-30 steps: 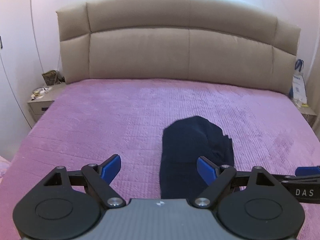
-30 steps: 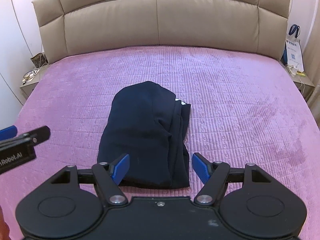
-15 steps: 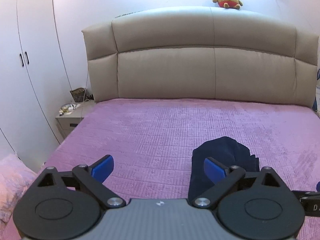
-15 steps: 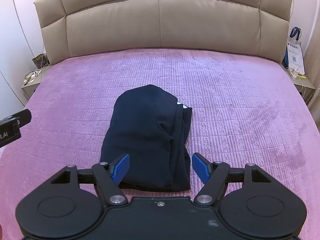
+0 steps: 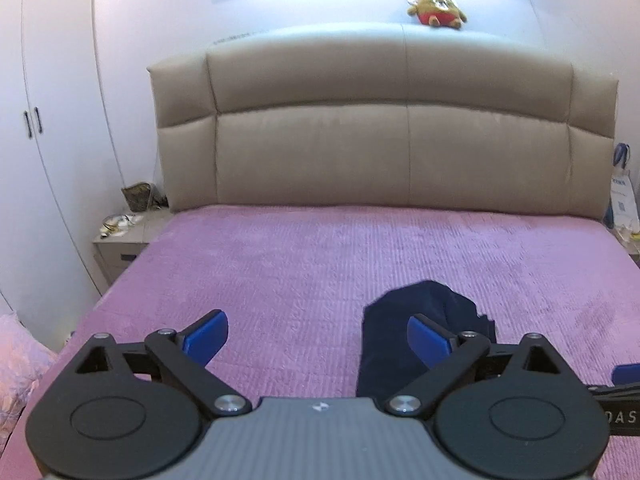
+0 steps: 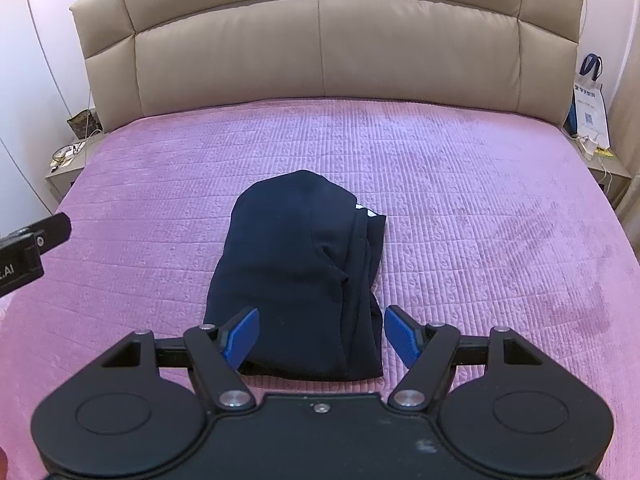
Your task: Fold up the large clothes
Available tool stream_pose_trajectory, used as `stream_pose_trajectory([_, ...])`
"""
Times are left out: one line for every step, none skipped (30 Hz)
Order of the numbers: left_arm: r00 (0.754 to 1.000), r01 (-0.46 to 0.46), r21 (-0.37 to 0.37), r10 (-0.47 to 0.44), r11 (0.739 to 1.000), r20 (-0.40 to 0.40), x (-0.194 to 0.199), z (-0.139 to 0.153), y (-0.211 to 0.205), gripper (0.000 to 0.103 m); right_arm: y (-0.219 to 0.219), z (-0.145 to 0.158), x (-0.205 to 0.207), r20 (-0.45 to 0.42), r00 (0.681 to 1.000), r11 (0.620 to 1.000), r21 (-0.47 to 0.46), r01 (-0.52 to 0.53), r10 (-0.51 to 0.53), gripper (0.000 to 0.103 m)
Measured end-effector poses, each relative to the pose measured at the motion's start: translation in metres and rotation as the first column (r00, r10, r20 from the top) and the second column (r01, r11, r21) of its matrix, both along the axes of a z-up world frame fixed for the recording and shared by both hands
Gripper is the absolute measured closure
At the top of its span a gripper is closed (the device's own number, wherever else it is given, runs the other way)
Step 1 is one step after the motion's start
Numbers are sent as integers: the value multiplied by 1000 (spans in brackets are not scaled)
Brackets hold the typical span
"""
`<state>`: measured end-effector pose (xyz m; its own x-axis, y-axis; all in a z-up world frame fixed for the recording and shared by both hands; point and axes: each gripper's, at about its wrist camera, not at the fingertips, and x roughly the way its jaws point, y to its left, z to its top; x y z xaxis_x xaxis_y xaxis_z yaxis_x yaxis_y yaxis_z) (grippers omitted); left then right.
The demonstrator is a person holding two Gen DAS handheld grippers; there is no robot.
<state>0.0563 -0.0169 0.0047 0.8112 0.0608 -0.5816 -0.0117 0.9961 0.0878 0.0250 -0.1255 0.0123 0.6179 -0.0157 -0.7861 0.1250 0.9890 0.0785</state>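
Observation:
A dark navy garment (image 6: 304, 264) lies folded into a compact bundle in the middle of the pink bed cover (image 6: 480, 220). It also shows in the left wrist view (image 5: 404, 320), low and right of centre. My right gripper (image 6: 320, 334) is open and empty, held just above the bundle's near edge. My left gripper (image 5: 318, 336) is open and empty, held above the bed to the left of the bundle. The left gripper's finger (image 6: 36, 236) shows at the left edge of the right wrist view.
A beige padded headboard (image 5: 380, 136) stands at the far end with a plush toy (image 5: 436, 4) on top. A nightstand (image 5: 120, 236) and white wardrobe (image 5: 44, 152) are at the left. A paper bag (image 6: 590, 112) stands at the right. A pink blanket (image 5: 16, 356) lies at the lower left.
My left gripper has pulled back and tilted up, so more wall and wardrobe show and the bundle looks smaller. The right gripper has backed off slightly. Both stay open.

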Motion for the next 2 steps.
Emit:
stream_pose_trajectory([1000, -2, 6, 2, 1000, 19, -2, 0, 0, 5, -1, 0, 0, 0, 1000, 1000, -1, -2, 2, 20])
stream_pose_trajectory([1000, -2, 18, 1, 1000, 25, -2, 0, 1, 5, -1, 0, 0, 0, 1000, 1000, -2, -1, 1, 20])
